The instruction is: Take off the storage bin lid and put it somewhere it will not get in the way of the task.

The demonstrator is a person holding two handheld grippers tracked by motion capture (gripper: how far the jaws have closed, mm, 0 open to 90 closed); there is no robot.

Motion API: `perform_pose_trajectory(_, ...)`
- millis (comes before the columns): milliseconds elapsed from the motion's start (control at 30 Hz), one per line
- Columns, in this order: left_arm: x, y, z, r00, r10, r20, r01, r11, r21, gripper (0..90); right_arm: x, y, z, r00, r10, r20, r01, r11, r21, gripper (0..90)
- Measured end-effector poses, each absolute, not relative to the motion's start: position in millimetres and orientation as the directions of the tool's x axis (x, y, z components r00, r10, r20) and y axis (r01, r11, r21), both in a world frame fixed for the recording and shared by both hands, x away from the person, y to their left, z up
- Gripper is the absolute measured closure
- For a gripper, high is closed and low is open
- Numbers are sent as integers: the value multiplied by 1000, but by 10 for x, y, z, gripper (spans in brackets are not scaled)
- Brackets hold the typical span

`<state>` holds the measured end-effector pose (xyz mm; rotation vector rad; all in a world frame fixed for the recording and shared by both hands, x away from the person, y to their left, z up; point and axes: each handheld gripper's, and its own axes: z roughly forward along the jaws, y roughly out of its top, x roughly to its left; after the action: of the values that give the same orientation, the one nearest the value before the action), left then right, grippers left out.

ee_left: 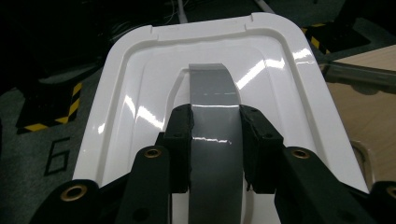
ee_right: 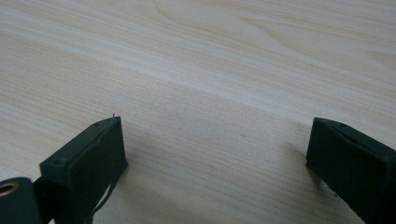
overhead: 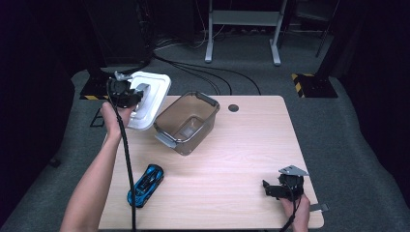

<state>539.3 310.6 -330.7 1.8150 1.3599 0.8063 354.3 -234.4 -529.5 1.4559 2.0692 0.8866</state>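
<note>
Lid: the white lid [ee_left: 140,116] is lifted off and held in the air at the table's far left corner, tilted, partly over the edge and partly over the floor, just beside the open box.
Handle: a grey handle [ee_left: 212,135] arches over the middle of the lid; this is where the grip sits.
Left gripper: the left gripper [overhead: 126,94] is clenched on the grey handle, one black pad pressed against each side of it (the left gripper view shows the handle squarely between the two).
Box: the clear brownish box [overhead: 187,123] stands open and empty on the table [overhead: 251,145], its grey latches hanging free, the lid's near edge close to its left rim.
Toy car: a blue toy car [overhead: 146,184] lies near the front left of the table, well apart from the box.
Right gripper: the right gripper [overhead: 281,189] rests low at the front right, its jaws spread wide with nothing but bare wood between them.
Step in hand: by my reading, carrying the lid clear of the box to set it aside.
Doing it well: keep the squeeze on the handle steady, level the lid before lowering, and put it flat on the table rather than past the edge; keep it off the box rim so the box does not shift.
</note>
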Motion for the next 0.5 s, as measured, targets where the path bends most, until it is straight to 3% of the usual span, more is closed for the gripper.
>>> perform_pose_trajectory(500, 5532, 3394, -3807, 142, 989, 39, 620, -120, 776, 668, 3543, -2344, -5295, -337, 942, -3, 647, 234, 725, 36)
